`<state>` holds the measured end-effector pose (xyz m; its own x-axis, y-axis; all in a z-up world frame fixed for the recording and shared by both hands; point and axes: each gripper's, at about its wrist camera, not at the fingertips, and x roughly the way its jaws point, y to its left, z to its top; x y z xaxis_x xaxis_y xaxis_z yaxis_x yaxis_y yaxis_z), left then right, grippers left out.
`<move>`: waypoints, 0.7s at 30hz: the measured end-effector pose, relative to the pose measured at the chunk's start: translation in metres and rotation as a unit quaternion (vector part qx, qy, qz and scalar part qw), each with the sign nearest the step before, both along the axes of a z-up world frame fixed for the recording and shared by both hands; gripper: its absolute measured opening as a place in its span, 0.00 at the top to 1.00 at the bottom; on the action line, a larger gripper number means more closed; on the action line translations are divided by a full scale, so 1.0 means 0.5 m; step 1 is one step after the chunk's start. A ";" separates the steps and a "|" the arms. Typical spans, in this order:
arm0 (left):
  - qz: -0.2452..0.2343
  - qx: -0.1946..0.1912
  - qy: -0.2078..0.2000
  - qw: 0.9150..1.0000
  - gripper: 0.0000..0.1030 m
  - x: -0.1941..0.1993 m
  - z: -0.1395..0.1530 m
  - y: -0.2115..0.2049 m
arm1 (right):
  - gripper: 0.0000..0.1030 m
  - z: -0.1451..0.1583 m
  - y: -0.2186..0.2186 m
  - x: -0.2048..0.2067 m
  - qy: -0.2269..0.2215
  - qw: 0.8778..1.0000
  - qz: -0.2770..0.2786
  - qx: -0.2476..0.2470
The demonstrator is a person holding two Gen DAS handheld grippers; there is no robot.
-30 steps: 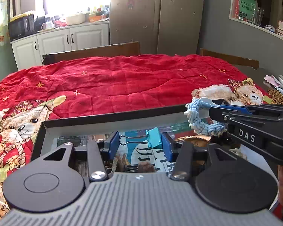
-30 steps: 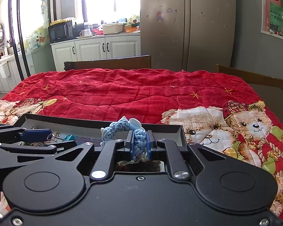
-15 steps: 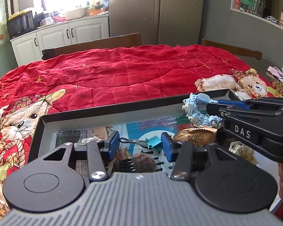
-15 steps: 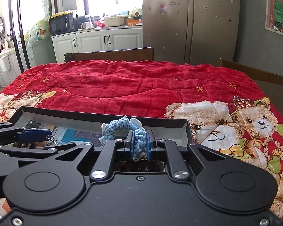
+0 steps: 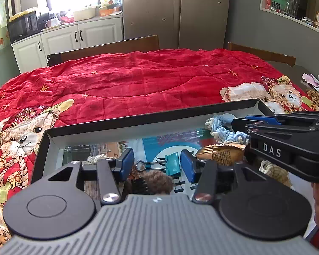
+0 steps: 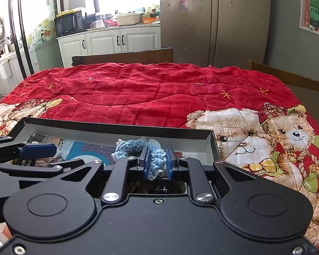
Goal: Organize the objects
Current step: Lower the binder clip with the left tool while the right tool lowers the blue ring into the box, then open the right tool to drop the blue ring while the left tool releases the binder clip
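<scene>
Tongs first: the left gripper has just been opening, and its blue pads stand apart on either side of a teal binder clip without pressing it; the clip lies in the box below them, just beyond a brown fuzzy thing. The right gripper has just been easing apart, yet its narrow jaws still pinch a pale blue crocheted cord, whose free end trails left over the box's far right corner. Both sit over a shallow black box with a printed sheet on its floor and a gold wrapped packet beside the clip. Under the box spreads a red quilt printed with bears.
</scene>
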<state>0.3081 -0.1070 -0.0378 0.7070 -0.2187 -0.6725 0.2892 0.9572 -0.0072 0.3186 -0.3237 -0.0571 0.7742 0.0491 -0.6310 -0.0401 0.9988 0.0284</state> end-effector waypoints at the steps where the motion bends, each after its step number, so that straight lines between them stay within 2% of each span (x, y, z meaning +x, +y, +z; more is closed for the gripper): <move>1: 0.000 0.000 -0.001 1.000 0.38 0.000 0.001 0.000 | 0.84 0.000 -0.001 0.000 -0.001 1.000 -0.001 0.001; 7: -0.002 0.000 -0.005 1.000 0.35 -0.003 0.004 0.000 | 0.80 0.003 -0.005 -0.004 -0.008 1.000 -0.004 0.004; 12: -0.004 -0.004 -0.014 1.000 0.29 -0.009 0.010 -0.001 | 0.77 0.010 -0.013 -0.008 -0.018 1.000 -0.007 0.012; 21: -0.010 0.005 -0.052 0.999 0.18 -0.044 0.040 -0.012 | 0.72 0.042 -0.013 -0.037 -0.039 0.999 0.001 0.021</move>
